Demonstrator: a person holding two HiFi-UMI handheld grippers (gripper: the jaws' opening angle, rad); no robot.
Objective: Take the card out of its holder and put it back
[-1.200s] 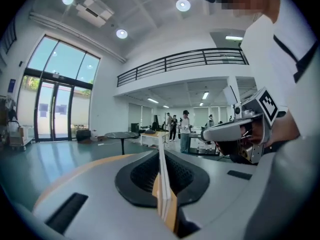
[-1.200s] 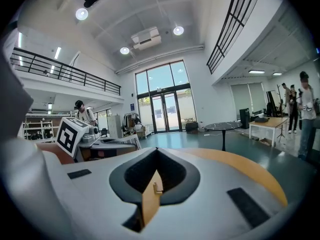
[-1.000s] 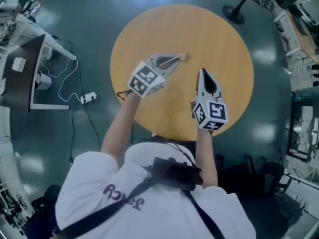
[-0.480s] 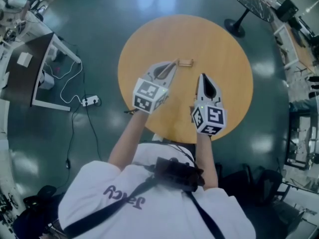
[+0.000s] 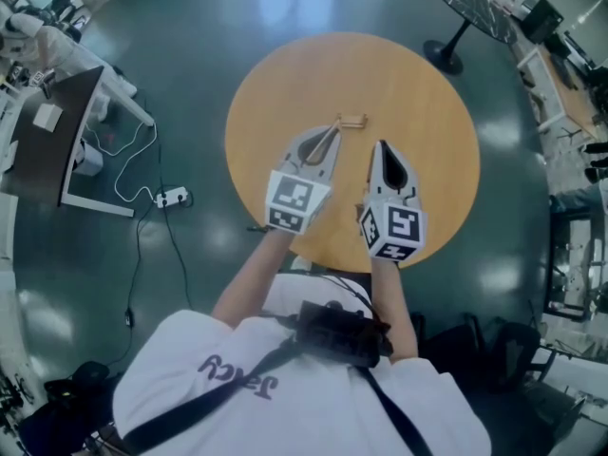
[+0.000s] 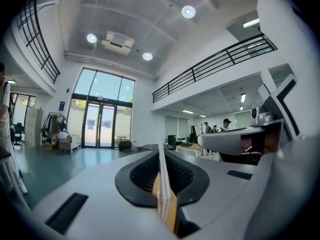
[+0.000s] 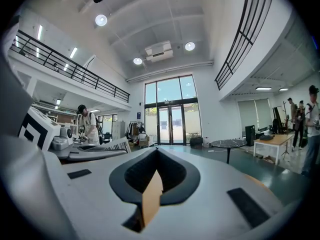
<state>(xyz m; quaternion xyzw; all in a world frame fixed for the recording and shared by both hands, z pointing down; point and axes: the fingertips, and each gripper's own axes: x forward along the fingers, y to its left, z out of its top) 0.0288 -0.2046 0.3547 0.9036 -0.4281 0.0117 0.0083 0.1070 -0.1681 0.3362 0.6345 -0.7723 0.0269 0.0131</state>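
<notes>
Left gripper (image 5: 333,129): clamping the card (image 6: 162,176) edge-on.
Right gripper (image 5: 381,148): jaws resting together, carrying nothing.
Holder (image 5: 353,119): lying crosswise just beyond the left gripper's tip, which is sitting nearer.

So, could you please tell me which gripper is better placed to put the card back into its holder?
The left gripper: it is shut on the card, with its tip close to the holder. The right gripper is shut and empty.

Card (image 6: 161,176) in left tool (image 5: 333,128), holder (image 5: 353,119) on table (image 5: 418,84) just ahead, right tool (image 5: 381,146) beside
</notes>
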